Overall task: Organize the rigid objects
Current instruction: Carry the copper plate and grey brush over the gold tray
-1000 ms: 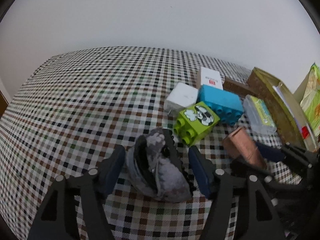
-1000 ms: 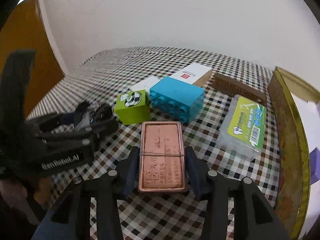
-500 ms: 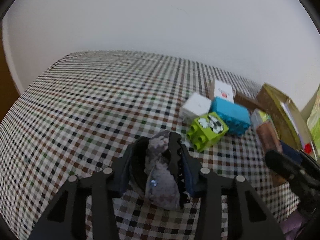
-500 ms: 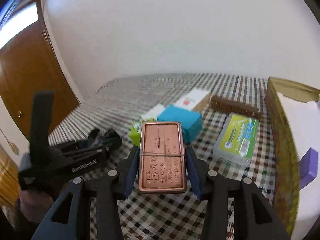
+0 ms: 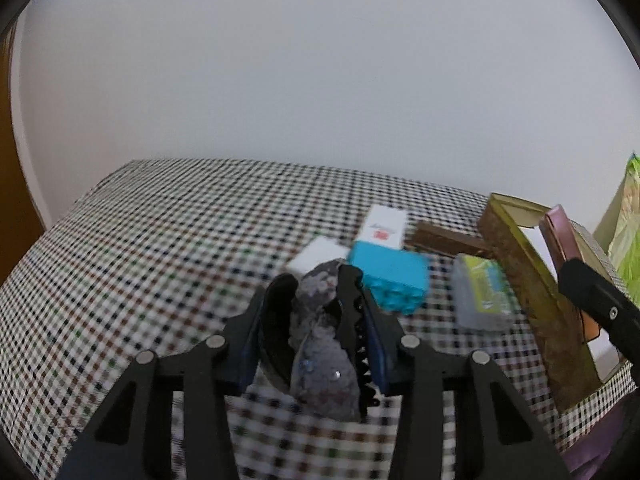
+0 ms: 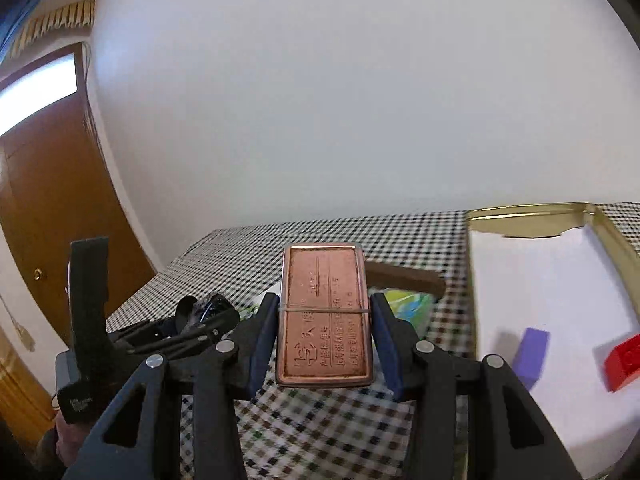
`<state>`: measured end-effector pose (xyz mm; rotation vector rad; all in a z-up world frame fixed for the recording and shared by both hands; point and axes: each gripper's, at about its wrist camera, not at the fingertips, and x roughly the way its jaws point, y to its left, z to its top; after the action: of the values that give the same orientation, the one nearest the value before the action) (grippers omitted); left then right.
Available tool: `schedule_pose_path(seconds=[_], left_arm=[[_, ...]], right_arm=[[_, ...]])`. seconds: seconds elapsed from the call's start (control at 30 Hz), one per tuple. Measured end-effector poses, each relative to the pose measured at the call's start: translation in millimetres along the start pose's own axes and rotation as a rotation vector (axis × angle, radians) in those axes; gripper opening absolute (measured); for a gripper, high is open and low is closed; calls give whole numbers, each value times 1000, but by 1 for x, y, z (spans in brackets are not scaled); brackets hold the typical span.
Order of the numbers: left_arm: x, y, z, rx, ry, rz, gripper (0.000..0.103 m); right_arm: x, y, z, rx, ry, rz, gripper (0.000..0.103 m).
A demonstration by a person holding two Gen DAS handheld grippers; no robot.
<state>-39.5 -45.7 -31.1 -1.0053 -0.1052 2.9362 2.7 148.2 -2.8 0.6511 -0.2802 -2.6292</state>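
A checked table [image 5: 160, 248] carries a gold tin box [image 6: 532, 216] at the right, white-lined, with a purple block [image 6: 532, 354] and a red brick [image 6: 624, 358] inside. The right gripper [image 6: 325, 344] is closed on a copper tin [image 6: 324, 316], raised above the table just left of the box. The left gripper [image 5: 316, 340] is clamped on a grey fuzzy hair clip [image 5: 320, 344], near a blue block [image 5: 390, 276].

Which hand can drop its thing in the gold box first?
Probably the right. The right gripper holds the copper tin close beside the open gold box. The left gripper, clamping the grey hair claw, sits farther from it.
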Motion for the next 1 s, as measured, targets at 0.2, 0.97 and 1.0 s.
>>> schedule_pose_path(seconds=[0.2, 0.97, 1.0], left_arm=[[-7, -40, 8, 56, -26, -25, 43], [-10, -145, 27, 186, -47, -108, 43], [-10, -151, 29, 198, -51, -112, 43]], right_arm=[[-24, -26, 5, 41, -55, -32, 49], [-96, -126, 18, 158, -137, -193, 49], [-97, -128, 19, 163, -138, -198, 49]])
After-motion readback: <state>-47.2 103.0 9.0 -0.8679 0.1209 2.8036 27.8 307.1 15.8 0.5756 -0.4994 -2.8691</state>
